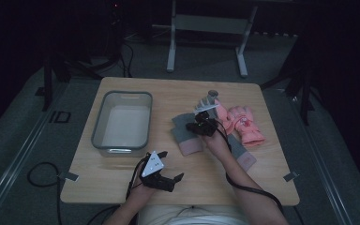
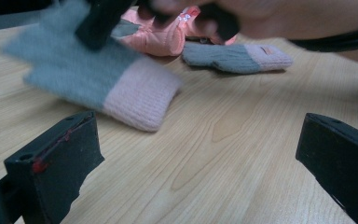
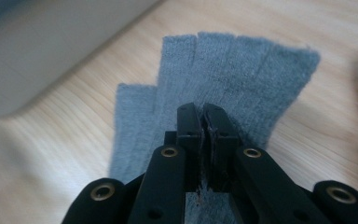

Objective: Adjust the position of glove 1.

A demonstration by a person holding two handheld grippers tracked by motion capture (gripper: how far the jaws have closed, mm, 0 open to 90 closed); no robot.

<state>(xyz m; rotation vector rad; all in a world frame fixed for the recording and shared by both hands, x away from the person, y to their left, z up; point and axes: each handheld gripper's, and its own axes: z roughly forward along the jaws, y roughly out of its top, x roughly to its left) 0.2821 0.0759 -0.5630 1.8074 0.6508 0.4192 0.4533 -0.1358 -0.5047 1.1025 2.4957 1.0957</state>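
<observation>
1. The right hand-held gripper [image 1: 200, 123] sits over the middle of the wooden bench [image 1: 178, 93]. In the right gripper view [image 3: 204, 122] its jaws are clenched, pinching the knit fabric of a grey glove [image 3: 233, 70].
2. That grey glove [image 1: 183, 131] has a pink cuff and lies near the centre of the bench, fingers pointing away from the person. In the left gripper view [image 2: 88, 77] its cuff end touches the wood while the finger end looks blurred under the right hand-held gripper.
3. The left hand-held gripper [image 1: 171, 165] is near the bench's front edge, well apart from the glove. Its jaws stand wide apart with nothing between them, as the left gripper view [image 2: 196, 158] shows.
4. A second grey glove with a pink cuff [image 1: 241, 152] lies to the right of the person's right forearm.
5. A pair of pink gloves [image 1: 243, 123] lies behind it, toward the right side of the bench.
6. A grey bin [image 1: 122, 96] stands on the left part of the bench, well apart from the gloves.
</observation>
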